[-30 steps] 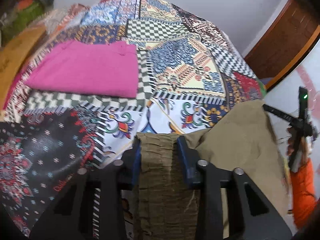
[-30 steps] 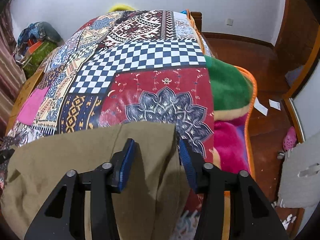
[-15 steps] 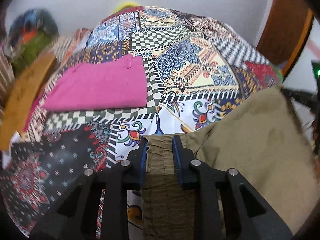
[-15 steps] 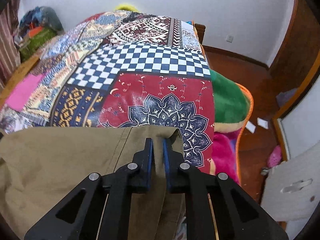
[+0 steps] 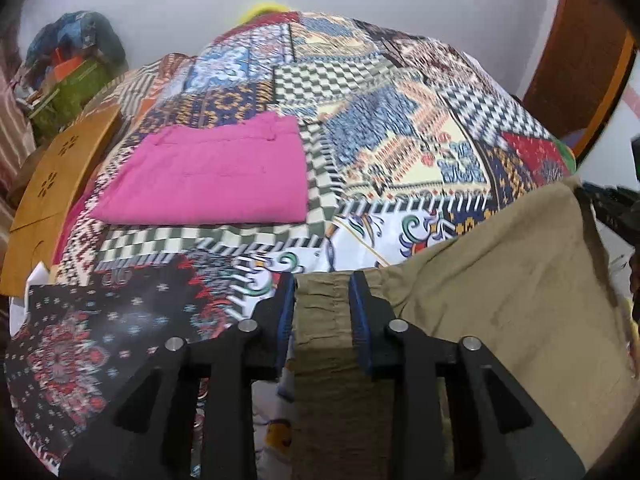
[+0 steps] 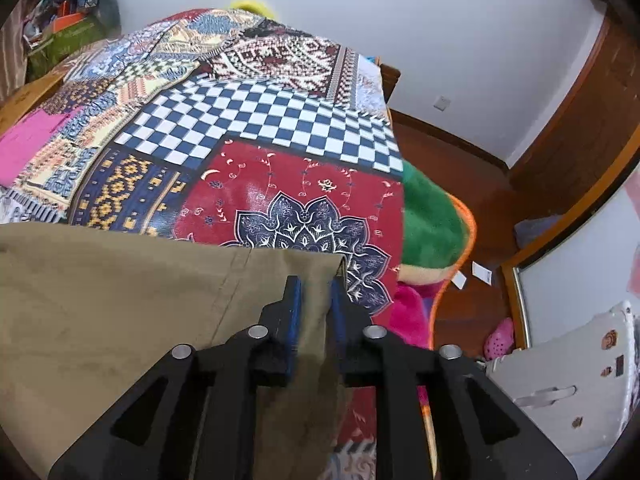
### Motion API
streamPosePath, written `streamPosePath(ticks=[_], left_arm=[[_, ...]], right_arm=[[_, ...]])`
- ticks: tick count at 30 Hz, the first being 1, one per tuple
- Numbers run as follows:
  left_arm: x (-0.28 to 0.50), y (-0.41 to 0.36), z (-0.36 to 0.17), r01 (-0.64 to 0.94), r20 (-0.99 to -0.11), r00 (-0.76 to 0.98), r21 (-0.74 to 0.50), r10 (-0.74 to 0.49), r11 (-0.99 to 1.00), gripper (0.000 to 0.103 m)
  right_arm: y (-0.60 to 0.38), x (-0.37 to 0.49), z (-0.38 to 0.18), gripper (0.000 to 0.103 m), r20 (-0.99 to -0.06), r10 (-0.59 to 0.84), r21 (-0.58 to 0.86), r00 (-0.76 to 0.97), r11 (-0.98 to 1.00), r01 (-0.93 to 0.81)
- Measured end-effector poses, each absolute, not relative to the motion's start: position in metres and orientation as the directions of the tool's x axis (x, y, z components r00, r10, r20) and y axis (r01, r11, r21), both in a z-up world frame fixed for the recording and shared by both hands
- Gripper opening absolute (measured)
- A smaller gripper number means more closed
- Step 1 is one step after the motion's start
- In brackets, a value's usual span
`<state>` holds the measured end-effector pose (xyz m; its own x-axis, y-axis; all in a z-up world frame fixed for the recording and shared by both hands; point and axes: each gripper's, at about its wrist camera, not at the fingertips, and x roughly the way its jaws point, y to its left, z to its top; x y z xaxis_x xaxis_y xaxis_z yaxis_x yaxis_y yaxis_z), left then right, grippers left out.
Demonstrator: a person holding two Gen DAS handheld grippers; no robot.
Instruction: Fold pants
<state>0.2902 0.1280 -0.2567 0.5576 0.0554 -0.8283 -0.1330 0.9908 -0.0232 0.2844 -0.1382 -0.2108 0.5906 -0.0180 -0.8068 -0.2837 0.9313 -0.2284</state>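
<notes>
A: Left hand-held gripper point(image 5: 322, 286) status?
B: Pinching the gathered elastic waistband of the khaki pants point(image 5: 500, 280). Blue pads pressed against the bunched fabric on both sides.
A: Right hand-held gripper point(image 6: 315, 286)?
B: Clamped on the same khaki pants point(image 6: 120, 300) near a corner edge, just right of a stitched seam. A thin fold of cloth sits between the pads, jaws nearly together.
A: Where are the pants overall?
B: Stretched between the two grippers at the near edge of the bed point(image 6: 280, 128), cloth spreading flat across the lower part of both views. Can't tell if the lower part rests on the bed or hangs off.
A: Beyond that?
B: Patchwork bedspread point(image 5: 400, 128) covers the bed. Folded pink garment point(image 5: 208, 176) lies flat on it, well apart from the khaki pair, toward the left. On the right edge, a green and pink fleece blanket point(image 6: 432, 224) shows under the spread. Far left corner holds a pile of bags point(image 5: 72, 64) against the wall.
</notes>
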Motion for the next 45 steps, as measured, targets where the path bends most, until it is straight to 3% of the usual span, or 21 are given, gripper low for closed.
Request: streamPosePath(ticks=[5, 7, 9, 17, 21, 23, 25, 30, 39, 45], left_arm=[[0.271, 0.141, -0.226, -0.137, -0.806, 0.592, -0.088, 0.010, 0.987, 0.030], [0.265, 0.137, -0.222, -0.109, -0.807, 0.590, -0.121, -0.034, 0.987, 0.030], [0.263, 0.126, -0.223, -0.074, -0.811, 0.582, -0.126, -0.060, 0.989, 0.030], [0.286, 0.087, -0.256, 0.016, -0.859, 0.502, -0.106, -0.100, 0.994, 0.031], [0.300, 0.097, -0.271, -0.018, -0.872, 0.487, -0.068, -0.051, 0.997, 0.043], [0.304, 0.102, -0.278, -0.037, -0.874, 0.485, -0.036, -0.013, 0.999, 0.067], [0.307, 0.108, -0.286, -0.057, -0.878, 0.479, -0.036, -0.004, 0.998, 0.071], [0.304, 0.125, -0.287, -0.097, -0.881, 0.465, -0.148, -0.086, 0.984, 0.072], [0.251, 0.119, -0.231, -0.080, -0.840, 0.533, -0.166, -0.098, 0.983, 0.075], [0.209, 0.104, -0.241, -0.073, -0.862, 0.503, -0.114, -0.062, 0.991, 0.078]], right_arm=[[-0.150, 0.259, -0.184, 0.026, -0.811, 0.069, -0.132, 0.581, 0.946, -0.296], [-0.151, 0.243, -0.177, 0.036, -0.816, 0.136, -0.057, 0.561, 0.948, -0.313], [-0.145, 0.228, -0.178, 0.040, -0.821, 0.184, -0.013, 0.541, 0.940, -0.340], [-0.117, 0.194, -0.234, 0.039, -0.906, 0.181, 0.006, 0.382, 0.910, -0.416], [-0.124, 0.188, -0.239, 0.039, -0.911, 0.187, 0.015, 0.367, 0.905, -0.425], [-0.126, 0.186, -0.239, 0.039, -0.915, 0.188, 0.013, 0.357, 0.899, -0.439], [-0.128, 0.185, -0.239, 0.039, -0.917, 0.186, 0.010, 0.353, 0.895, -0.446], [-0.128, 0.186, -0.236, 0.040, -0.918, 0.181, 0.012, 0.352, 0.901, -0.433], [-0.148, 0.156, -0.197, 0.042, -0.899, 0.234, 0.089, 0.371, 0.926, -0.368], [-0.143, 0.121, -0.195, 0.047, -0.898, 0.231, 0.077, 0.374, 0.920, -0.385]])
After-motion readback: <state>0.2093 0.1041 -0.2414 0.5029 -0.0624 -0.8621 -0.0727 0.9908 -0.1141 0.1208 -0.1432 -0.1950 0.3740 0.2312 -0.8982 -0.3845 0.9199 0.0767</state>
